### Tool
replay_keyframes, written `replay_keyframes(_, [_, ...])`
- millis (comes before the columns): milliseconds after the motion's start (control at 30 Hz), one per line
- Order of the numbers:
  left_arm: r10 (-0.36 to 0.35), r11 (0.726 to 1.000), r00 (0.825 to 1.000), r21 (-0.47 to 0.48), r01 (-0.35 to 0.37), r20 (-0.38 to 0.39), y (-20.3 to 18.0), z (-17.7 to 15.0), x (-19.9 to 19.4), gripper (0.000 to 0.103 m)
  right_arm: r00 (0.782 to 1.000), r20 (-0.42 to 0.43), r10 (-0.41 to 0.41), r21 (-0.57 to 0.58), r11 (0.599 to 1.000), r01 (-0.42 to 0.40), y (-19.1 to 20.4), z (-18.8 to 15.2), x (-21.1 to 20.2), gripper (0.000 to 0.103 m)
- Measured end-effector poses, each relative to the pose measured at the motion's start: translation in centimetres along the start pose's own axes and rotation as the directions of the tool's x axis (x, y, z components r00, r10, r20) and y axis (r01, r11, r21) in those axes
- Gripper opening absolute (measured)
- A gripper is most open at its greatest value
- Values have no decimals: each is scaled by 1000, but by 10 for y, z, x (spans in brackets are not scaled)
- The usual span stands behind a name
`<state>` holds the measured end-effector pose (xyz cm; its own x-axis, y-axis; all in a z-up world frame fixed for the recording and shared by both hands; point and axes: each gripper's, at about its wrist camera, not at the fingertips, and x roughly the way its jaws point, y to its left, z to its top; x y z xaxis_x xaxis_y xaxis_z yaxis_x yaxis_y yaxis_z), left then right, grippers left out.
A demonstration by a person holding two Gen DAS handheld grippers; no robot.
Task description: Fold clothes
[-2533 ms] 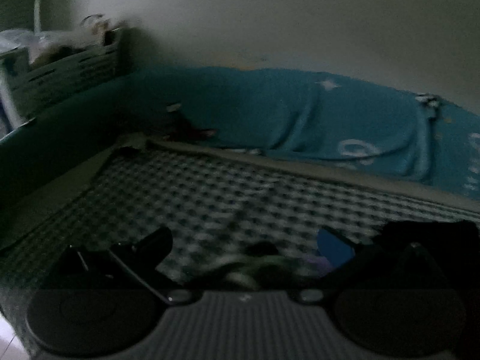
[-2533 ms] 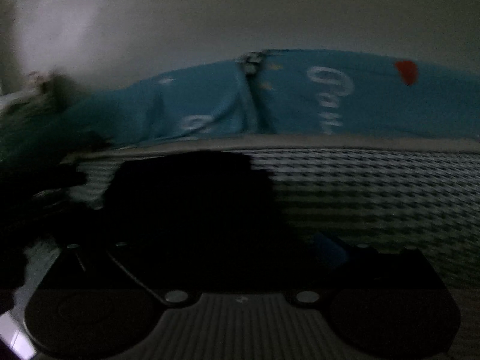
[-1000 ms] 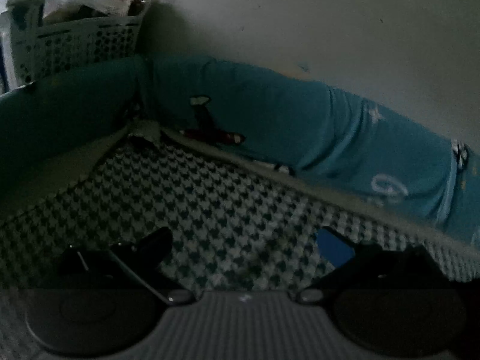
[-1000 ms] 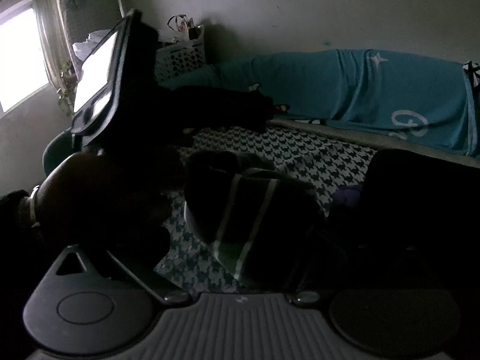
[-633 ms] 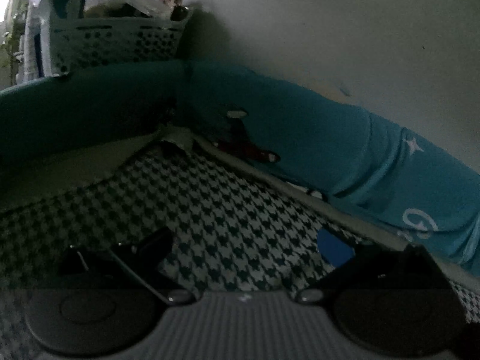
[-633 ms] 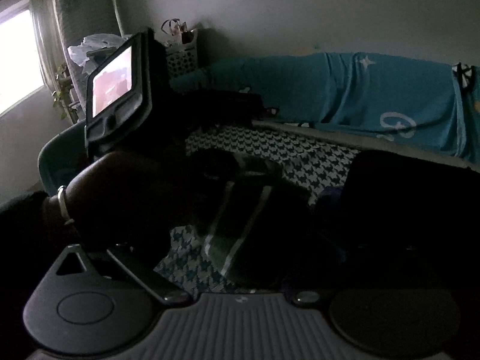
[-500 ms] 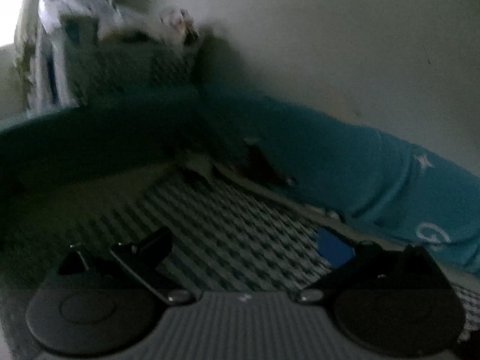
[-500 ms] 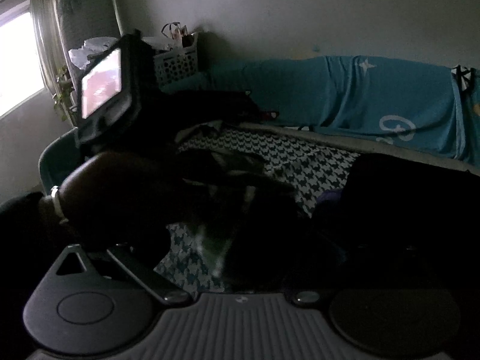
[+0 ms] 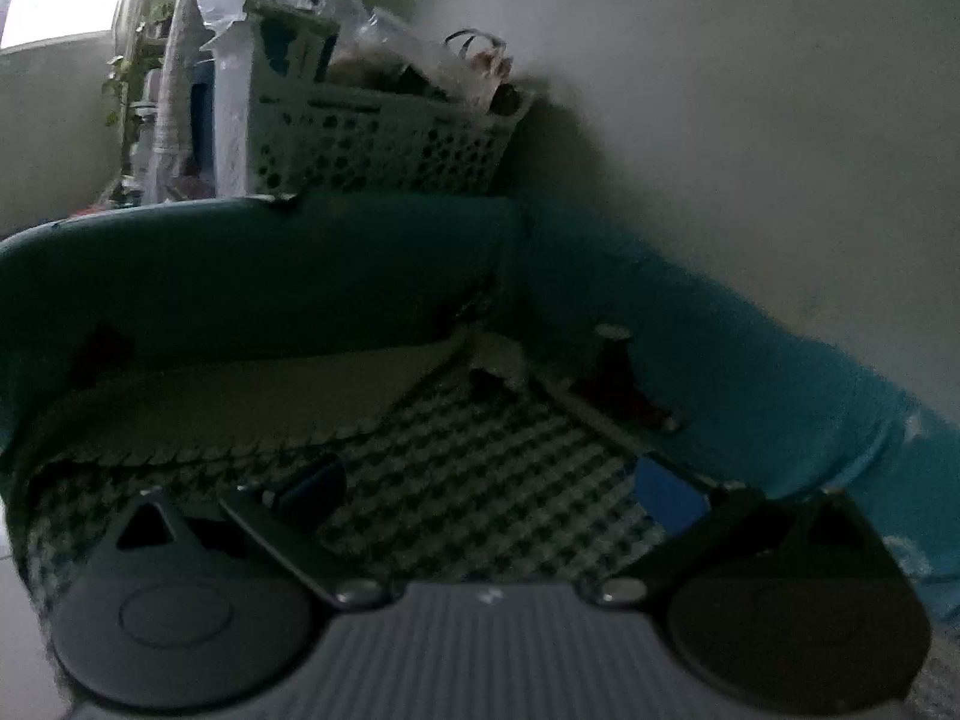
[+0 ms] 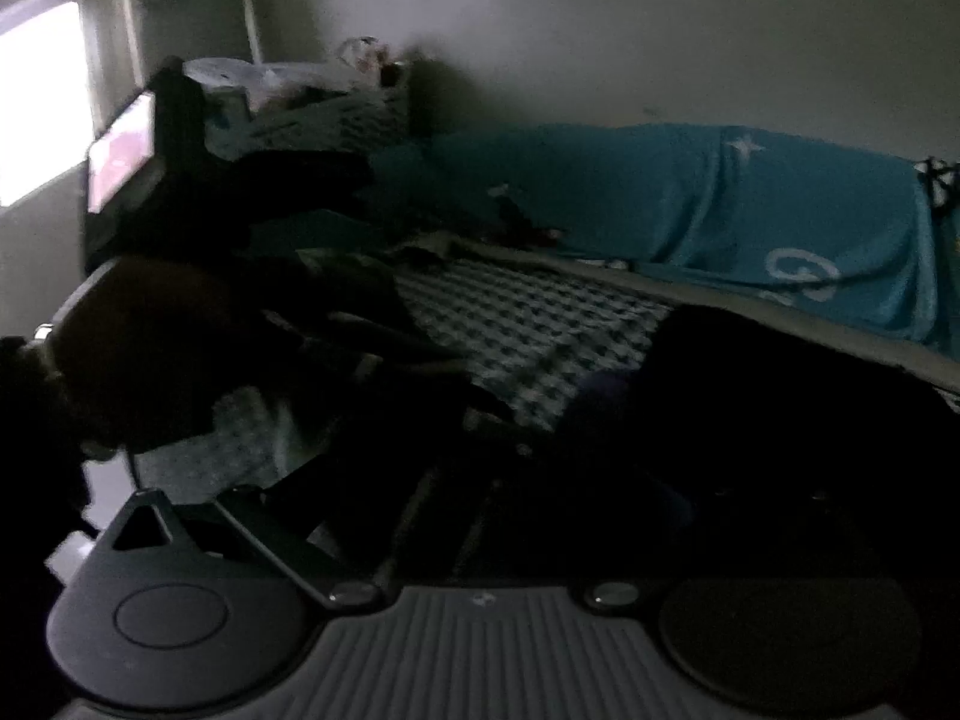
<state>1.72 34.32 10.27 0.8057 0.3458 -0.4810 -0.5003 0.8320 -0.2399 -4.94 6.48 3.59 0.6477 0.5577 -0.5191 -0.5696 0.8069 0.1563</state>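
In the left wrist view my left gripper is open, its blue pads wide apart, with only the houndstooth sofa cover between them. In the right wrist view a dark striped garment lies crumpled on the cover just ahead of my right gripper. Its left finger arm stands wide, so it reads as open, but dark cloth hides both tips. A black garment lies heaped on the right. A person's hand holds the left gripper's body, whose lit screen shows at the left.
A white perforated basket stuffed with bags sits on the teal sofa arm. A teal blanket with white prints covers the sofa back. A bright window is at far left, with a bare wall behind.
My left gripper has swung left and upward toward the sofa corner and the basket. In the right wrist view the striped garment has dropped lower and nearer, and the hand has shifted down.
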Motion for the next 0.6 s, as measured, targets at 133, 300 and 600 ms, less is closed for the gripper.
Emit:
replay_keyframes(133, [-50,999,998,-20,50,27,-6,9,-18,103,999,12,-38,-28,999,38,5,0,-1,101])
replay_keyframes(300, [-49,998,997,-42,52,63,-5,18,-34,103,987,18,-157,-188,969,158,29,-12,0,101])
replay_keyframes(600, [-60,995,995,-72,66,82,-2,22,-43,103,964,43,-264,-247,932,266,32,-20,-4,64])
